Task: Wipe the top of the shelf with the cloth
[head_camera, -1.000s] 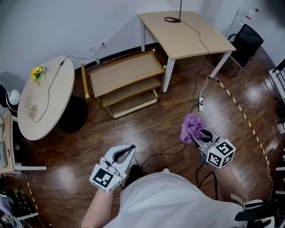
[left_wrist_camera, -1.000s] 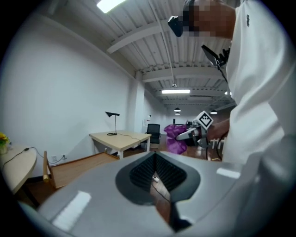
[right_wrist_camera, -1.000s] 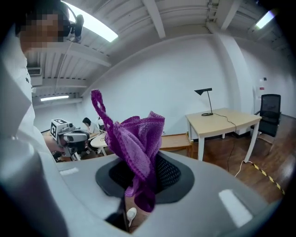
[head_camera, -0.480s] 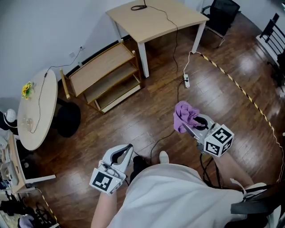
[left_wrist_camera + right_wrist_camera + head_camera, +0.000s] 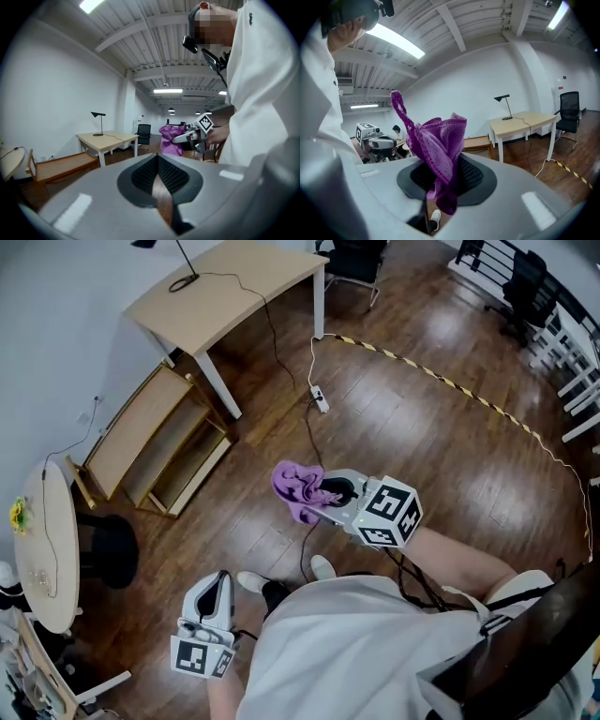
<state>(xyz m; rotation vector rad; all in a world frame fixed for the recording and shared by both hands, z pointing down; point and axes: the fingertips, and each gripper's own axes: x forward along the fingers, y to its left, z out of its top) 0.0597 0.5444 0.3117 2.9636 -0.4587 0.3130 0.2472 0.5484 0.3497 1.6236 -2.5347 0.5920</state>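
Far left in the head view a round table (image 5: 47, 549) stands by the wall. Just right of it is the shelf (image 5: 131, 426), a low wooden rack of three tiers set against the wall beside the desk (image 5: 234, 287). Its top board shows nothing on it and no wiping has begun.

Nearer, the left gripper (image 5: 220, 585) hangs low at the person's side. Its own view shows the pads meeting at the tips with nothing between them, only floor (image 5: 422, 456) seen through the sliver below.

Right of centre, the right gripper (image 5: 323, 493) is held out over the floor, clamped on the cloth (image 5: 295, 486). The cloth is well apart from the shelf, with open floor between. In the right gripper view the purple knit is pinched at a bunched fold. One lobe stands above the pads, a thin strand sticks up, and a tail droops below.

The cloth looks light, soft and limp, so it should drape and fold under the least push rather than keep a shape. The pinch at the bunch seems sound for carrying. For wiping, the loose lobe likely has to lie between jaws and board, or the hard tips may scrape the wood. A wooden top may also drag the knit and tug it out of a shallow pinch.

Further right lie a power strip (image 5: 320, 397) and a line of striped tape (image 5: 450, 390).
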